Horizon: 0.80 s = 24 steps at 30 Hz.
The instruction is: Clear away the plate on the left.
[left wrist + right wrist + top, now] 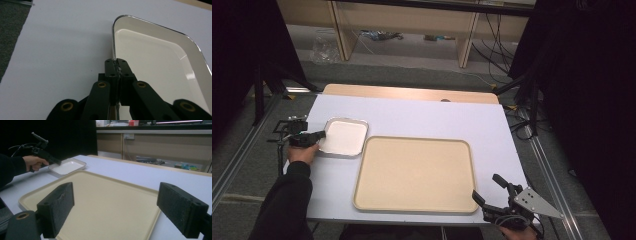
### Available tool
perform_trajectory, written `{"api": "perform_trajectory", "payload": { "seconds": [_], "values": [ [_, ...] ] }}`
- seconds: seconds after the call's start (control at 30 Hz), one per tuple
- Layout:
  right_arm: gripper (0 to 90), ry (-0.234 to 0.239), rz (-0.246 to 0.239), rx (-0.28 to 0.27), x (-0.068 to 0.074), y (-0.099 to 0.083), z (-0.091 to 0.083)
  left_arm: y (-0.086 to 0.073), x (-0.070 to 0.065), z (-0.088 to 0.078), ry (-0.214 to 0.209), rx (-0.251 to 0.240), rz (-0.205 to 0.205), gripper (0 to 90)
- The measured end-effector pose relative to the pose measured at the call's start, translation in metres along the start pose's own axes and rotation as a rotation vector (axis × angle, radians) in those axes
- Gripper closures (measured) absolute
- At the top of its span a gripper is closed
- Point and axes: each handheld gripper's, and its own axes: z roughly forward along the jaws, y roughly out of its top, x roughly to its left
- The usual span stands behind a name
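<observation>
At lower right of the high view, the right gripper (484, 189) waits with its 2 jaws spread wide and empty near the beige tray (414, 174). Farther up at left, the left gripper (318, 134) pinches the white tray's (344, 137) rim on the counter (422, 117), likely to move it.

Table (422, 112) surface from 10 to 2 o'clock is open for passage. Beige tray (412, 172) occupies centre; metal tray (343, 136) lies just beside it at 10 o'clock
</observation>
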Motion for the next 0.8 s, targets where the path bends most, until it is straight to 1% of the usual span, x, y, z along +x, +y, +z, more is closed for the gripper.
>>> {"api": "perform_trajectory", "payload": {
  "seconds": [0.03,0.1,0.13,0.17,0.2,0.23,0.27,0.3,0.33,0.37,0.4,0.47,0.5,0.57,0.63,0.67,0.7,0.73,0.77,0.8],
  "values": [
    [15.2,0.0,-0.001,0.013,0.0,0.0,-0.001,0.001,-0.003,0.0,0.002,-0.01,-0.016,88.5],
    [15.2,-0.008,-0.006,0.021,0.0,0.001,-0.001,0.001,-0.003,-0.001,-0.004,-0.017,-0.024,88.6],
    [15.2,-0.003,0.001,-0.007,0.0,0.0,0.0,0.001,-0.003,-0.001,-0.005,-0.019,-0.039,88.6],
    [15.2,0.001,-0.001,0.01,0.0,0.0,-0.001,0.001,-0.003,-0.001,-0.002,-0.024,-0.038,88.7],
    [15.2,-0.002,0.0,0.014,0.0,0.0,-0.001,0.001,-0.003,-0.001,0.0,-0.037,-0.038,88.7],
    [15.2,-0.011,-0.004,0.022,0.0,0.001,-0.001,0.002,-0.003,-0.002,0.009,-0.034,-0.037,88.7],
    [15.2,-0.001,0.002,0.012,0.0,0.0,-0.001,0.002,-0.002,-0.003,0.011,-0.034,-0.034,88.7],
    [15.2,-0.001,0.0,-0.001,0.0,0.0,0.0,0.002,-0.002,-0.003,0.015,-0.047,-0.038,88.7],
    [15.2,-0.005,-0.007,0.007,0.0,0.0,-0.001,0.003,0.0,-0.005,0.014,-0.046,-0.014,88.7],
    [15.2,0.0,0.0,0.001,0.0,0.0,0.0,0.003,0.0,-0.005,0.017,-0.048,-0.016,88.7],
    [15.2,0.0,0.001,0.004,0.0,0.0,-0.001,0.003,0.0,-0.007,0.028,-0.048,-0.036,88.7],
    [15.2,-0.001,0.0,0.003,0.0,0.0,-0.001,0.004,0.003,-0.008,0.014,-0.071,-0.031,88.7],
    [15.2,-0.001,0.001,0.003,0.0,0.0,0.0,0.004,0.002,-0.009,0.015,-0.08,-0.066,88.7],
    [15.2,-0.002,0.001,0.002,0.0,0.0,0.0,0.005,0.003,-0.011,-0.002,-0.101,-0.089,88.7],
    [15.2,-0.003,0.0,0.001,0.0,0.0,0.0,0.006,0.003,-0.014,-0.004,-0.092,-0.095,88.7],
    [15.2,-0.009,-0.011,0.012,-0.001,0.0,-0.001,0.006,0.002,-0.014,-0.014,-0.093,-0.099,88.7],
    [15.2,-0.009,-0.012,0.01,-0.001,0.0,-0.001,0.006,0.002,-0.014,-0.018,-0.093,-0.1,88.7],
    [15.2,-0.01,-0.011,0.009,-0.001,0.0,-0.001,0.006,0.001,-0.015,-0.024,-0.095,-0.103,88.7],
    [15.2,-0.007,-0.006,0.006,0.0,0.0,-0.001,0.006,0.0,-0.014,-0.035,-0.112,-0.104,88.7],
    [15.2,-0.002,0.001,0.001,0.0,0.0,0.0,0.007,-0.001,-0.015,-0.036,-0.111,-0.106,88.7]
  ]
}}
